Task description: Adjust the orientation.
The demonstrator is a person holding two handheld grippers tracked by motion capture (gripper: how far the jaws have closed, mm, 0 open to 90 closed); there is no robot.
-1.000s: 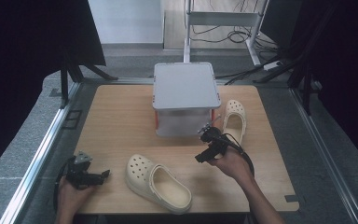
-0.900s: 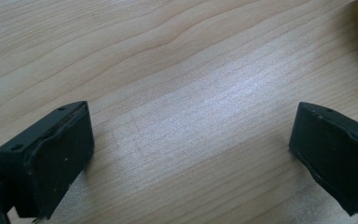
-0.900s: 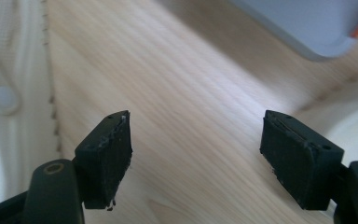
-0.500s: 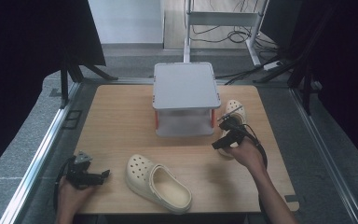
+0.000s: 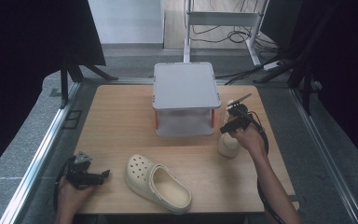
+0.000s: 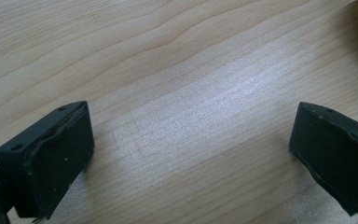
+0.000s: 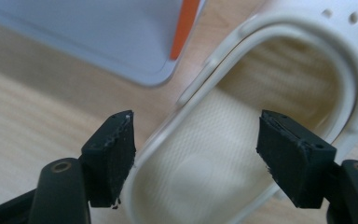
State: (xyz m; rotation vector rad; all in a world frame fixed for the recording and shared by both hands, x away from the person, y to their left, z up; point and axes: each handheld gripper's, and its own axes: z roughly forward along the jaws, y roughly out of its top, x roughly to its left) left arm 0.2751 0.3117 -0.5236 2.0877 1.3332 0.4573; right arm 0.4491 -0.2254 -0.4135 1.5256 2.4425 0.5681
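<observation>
Two cream clogs lie on the wooden table (image 5: 121, 121). One clog (image 5: 158, 182) rests at the front middle, its toe towards the left. The other clog (image 5: 227, 145) (image 7: 307, 70) lies to the right of the grey lidded box (image 5: 184, 91), partly under my right hand. My right gripper (image 5: 230, 122) (image 7: 198, 154) hovers over this clog's heel opening. Its jaws have just closed a little and stand open, not pressing on the rim. My left gripper (image 5: 93, 177) (image 6: 191, 154) lies low at the front left, open over bare wood, pointing towards the front clog.
The box (image 7: 98, 32) has an orange latch (image 7: 186, 23) close to the right clog's rim. Metal rails (image 5: 42, 154) border the table on both sides. Bare wood lies between the left gripper and the box.
My right hand has moved from the middle of the table to the right and away, ending over the right clog. The left hand and both clogs have stayed put.
</observation>
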